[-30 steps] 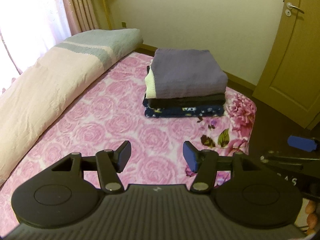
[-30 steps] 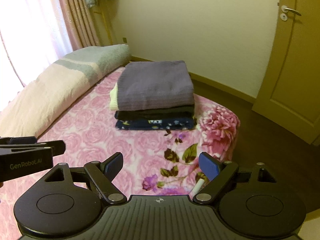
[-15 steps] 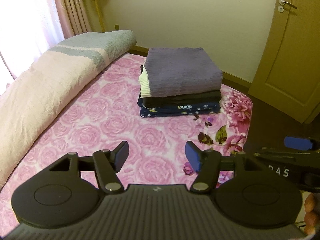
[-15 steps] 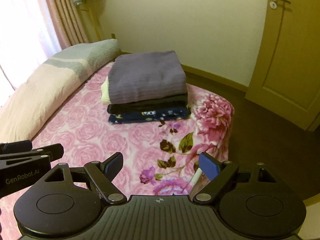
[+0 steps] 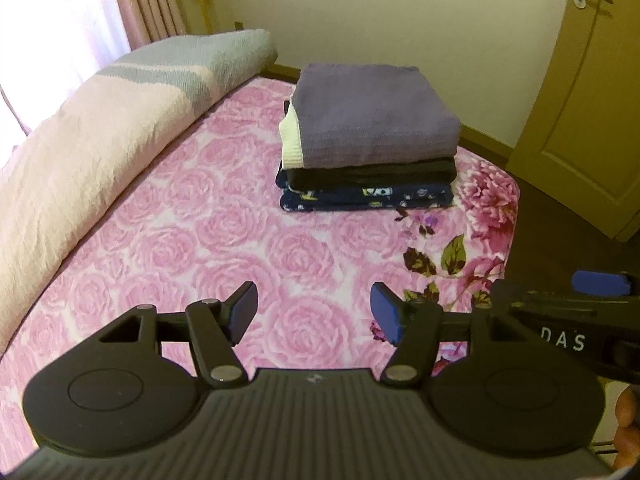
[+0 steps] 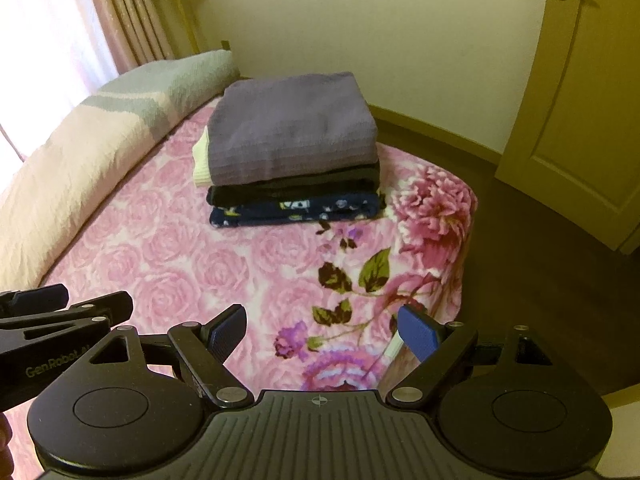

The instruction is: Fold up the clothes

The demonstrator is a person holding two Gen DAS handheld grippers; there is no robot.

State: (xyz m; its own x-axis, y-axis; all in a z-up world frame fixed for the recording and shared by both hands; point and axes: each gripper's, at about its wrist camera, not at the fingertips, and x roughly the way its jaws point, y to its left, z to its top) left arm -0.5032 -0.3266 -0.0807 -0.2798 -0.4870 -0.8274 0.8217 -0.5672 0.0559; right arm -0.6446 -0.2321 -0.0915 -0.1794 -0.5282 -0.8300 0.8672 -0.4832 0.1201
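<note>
A neat stack of folded clothes (image 5: 370, 142) sits toward twelve o'clock on the pink rose-patterned bedspread (image 5: 192, 240), a purple knitted garment (image 6: 294, 128) on top, a cream one, a black one and a navy printed one (image 6: 296, 210) beneath. The left gripper (image 5: 314, 312), its jaws having just widened, and the right gripper (image 6: 322, 330) both hang open and empty above the near end of the bed, well apart from the pile. The fabrics look soft, light and limp; a folded edge or the whole pile's underside would likely give the surest hold. A rolled pale quilt (image 5: 80, 160) lies at nine o'clock.
</note>
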